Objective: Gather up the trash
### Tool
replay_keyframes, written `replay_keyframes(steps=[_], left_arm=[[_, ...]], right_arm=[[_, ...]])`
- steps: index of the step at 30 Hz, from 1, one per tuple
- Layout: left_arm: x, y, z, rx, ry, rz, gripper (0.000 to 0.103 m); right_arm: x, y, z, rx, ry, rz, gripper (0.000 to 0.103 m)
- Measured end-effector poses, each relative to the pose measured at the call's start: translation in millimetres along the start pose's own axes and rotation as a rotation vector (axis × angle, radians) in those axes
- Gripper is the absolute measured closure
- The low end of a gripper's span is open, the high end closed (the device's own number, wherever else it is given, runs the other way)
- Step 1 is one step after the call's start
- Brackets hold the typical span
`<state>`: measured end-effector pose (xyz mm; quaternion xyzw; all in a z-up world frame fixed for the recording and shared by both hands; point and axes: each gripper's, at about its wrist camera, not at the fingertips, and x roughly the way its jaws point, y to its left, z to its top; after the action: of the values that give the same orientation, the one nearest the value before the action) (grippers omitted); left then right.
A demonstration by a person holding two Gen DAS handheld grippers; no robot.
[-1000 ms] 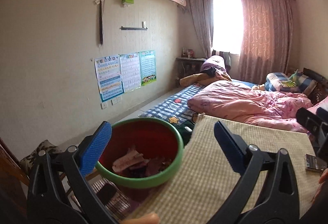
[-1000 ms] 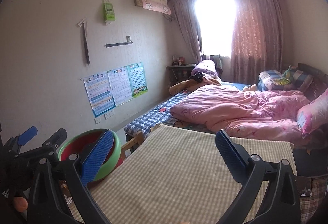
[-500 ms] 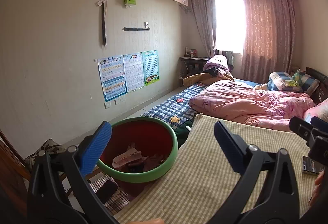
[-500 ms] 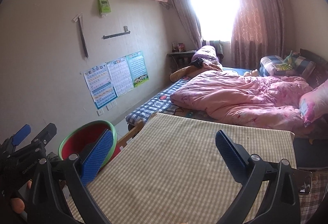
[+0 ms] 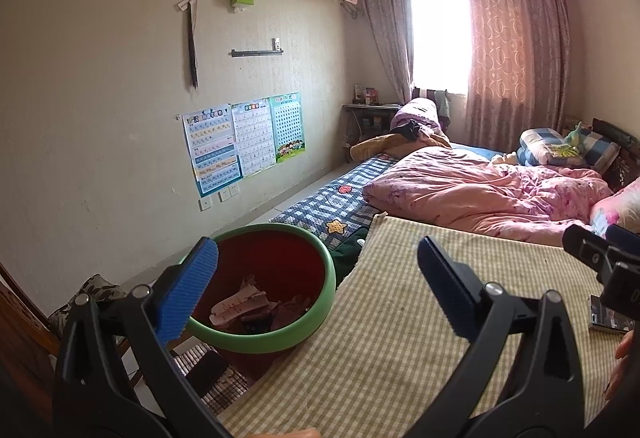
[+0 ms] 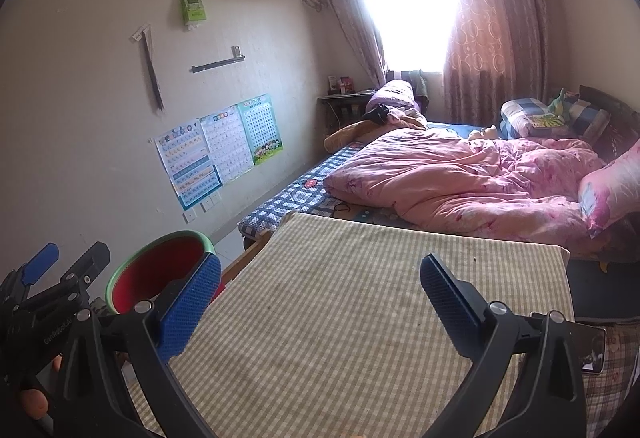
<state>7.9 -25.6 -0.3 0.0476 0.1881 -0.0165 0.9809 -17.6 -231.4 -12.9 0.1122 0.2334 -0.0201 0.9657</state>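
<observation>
A round bin with a green rim and red inside (image 5: 276, 274) stands left of the checked table (image 5: 400, 318). Crumpled paper and wrappers (image 5: 244, 304) lie in its bottom. My left gripper (image 5: 316, 286) is open and empty, with its left finger over the bin and its right finger over the table. My right gripper (image 6: 320, 298) is open and empty above the table (image 6: 360, 298). The bin (image 6: 160, 270) shows at the left in the right wrist view. The left gripper also shows there at the far left (image 6: 52, 278).
A phone (image 5: 610, 318) lies at the table's right edge, also in the right wrist view (image 6: 592, 350). A bed with a pink quilt (image 5: 480, 189) lies beyond the table. A chair with a patterned cushion (image 5: 96, 290) stands left of the bin. Posters (image 5: 244, 141) hang on the left wall.
Both grippers have drawn back and risen a little, so the bin looks smaller and lower left. Both stayed open and empty.
</observation>
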Motion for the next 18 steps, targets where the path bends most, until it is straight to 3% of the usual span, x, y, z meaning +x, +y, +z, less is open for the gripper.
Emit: replay_keyframes(steps=[14, 18], left_arm=[[-4.0, 0.0, -7.8, 0.028, -0.003, -0.045, 0.005], [6.5, 8.5, -14.1, -0.002, 0.068, -0.046, 0.005]], right_arm=[[3.8, 0.3, -13.2, 0.012, 0.039, -0.003, 0.007], [11.2, -25.0, -41.9, 0.062, 0.102, -0.096, 0.007]])
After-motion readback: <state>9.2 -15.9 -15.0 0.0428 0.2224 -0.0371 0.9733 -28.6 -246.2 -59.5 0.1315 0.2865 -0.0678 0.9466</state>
